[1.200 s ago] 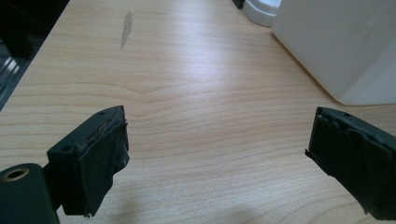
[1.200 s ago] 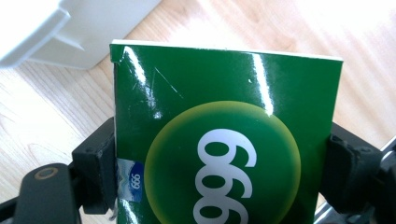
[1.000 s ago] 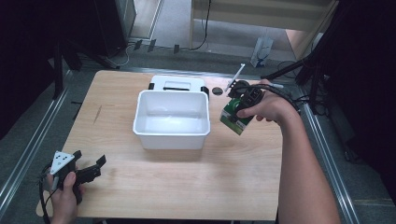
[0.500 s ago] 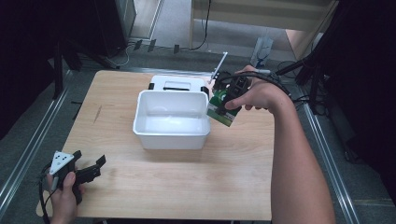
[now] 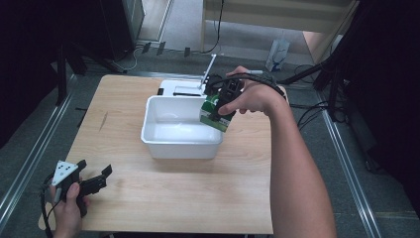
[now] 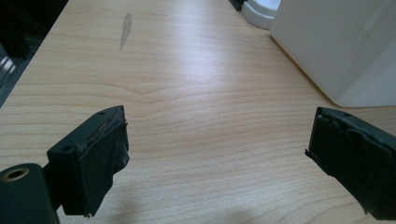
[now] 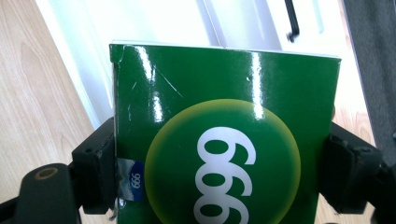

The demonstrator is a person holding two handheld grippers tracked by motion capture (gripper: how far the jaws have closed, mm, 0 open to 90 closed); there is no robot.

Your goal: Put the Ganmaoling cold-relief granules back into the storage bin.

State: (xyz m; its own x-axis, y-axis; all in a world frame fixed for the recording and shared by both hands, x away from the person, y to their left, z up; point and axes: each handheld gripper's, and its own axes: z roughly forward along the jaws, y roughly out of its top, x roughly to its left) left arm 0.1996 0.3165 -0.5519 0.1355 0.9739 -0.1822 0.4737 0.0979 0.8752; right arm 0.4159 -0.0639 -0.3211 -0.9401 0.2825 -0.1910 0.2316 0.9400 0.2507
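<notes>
A green box (image 5: 214, 114) printed with white digits on a yellow-green circle hangs over the right rim of the white tub (image 5: 164, 145). My right gripper (image 5: 218, 106) is shut on the green box (image 7: 224, 140), one jaw pressed against each side. The tub's white inside (image 7: 140, 28) lies beyond the box in the right gripper view. My left gripper (image 5: 94, 183) stands open at the table's near left corner, low over bare wood, with nothing between its fingers (image 6: 93, 163). The tub's wall (image 6: 336, 46) rises to the upper right in the left gripper view.
A white lid or tray (image 5: 181, 88) with a black handle lies behind the tub. The wooden table (image 5: 173, 198) has free room in front of the tub. A metal rail (image 5: 29, 163) runs along the left, cables (image 5: 307, 114) lie on the floor at the right.
My right gripper has carried the green box leftward from beside the tub to over its right rim. The left gripper has stayed still and open.
</notes>
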